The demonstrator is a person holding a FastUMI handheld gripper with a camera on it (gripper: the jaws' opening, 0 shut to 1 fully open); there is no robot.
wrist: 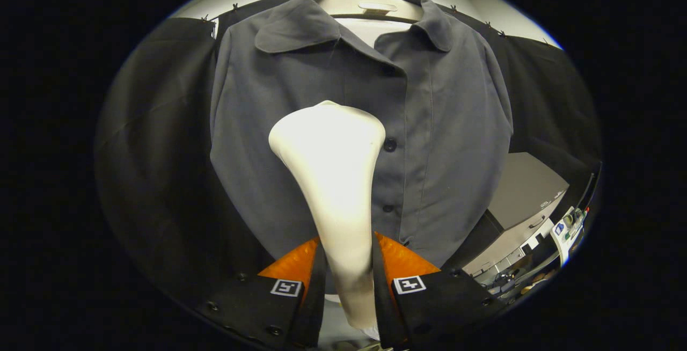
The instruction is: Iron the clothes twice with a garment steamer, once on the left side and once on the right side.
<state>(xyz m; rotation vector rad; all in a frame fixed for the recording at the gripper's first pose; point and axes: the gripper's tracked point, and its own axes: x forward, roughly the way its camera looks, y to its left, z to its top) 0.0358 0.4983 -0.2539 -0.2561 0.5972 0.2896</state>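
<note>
Grey cloth: shirt (300, 141), buttoned down the front, collar spread, hung on a pale hanger (370, 5) against the booth's dark wall; it fills the space beyond the gripper.
White plastic: steamer (335, 179), a narrow neck that widens to a broad rounded head, rising from between the fingers toward the shirt front.
Steamer, position: head lies over the shirt's middle, just beside the button placket on the wearer's right panel; whether the head touches the cloth cannot be told.
Steamer, handling: judged rigid, smooth and likely slippery; light enough for a two-finger hold, but top-heavy with the head far from the grip.
Steamer, hold point: the slim neck, where the fingers can close round it; a hold lower on the neck would let the head swing more.
Shirt, handling: judged soft, thin and limp; it will give and sway under pressure, since it hangs free from the hanger alone.
Gripper (348, 270): clamped on the steamer's neck, one finger pressing each side.
Pose: gripper points forward and somewhat upward at the shirt, steamer nearly upright with a slight lean to the left, fingers level with each other.
Background: light cabinets (528, 217) low on the right, well apart from the shirt.
</note>
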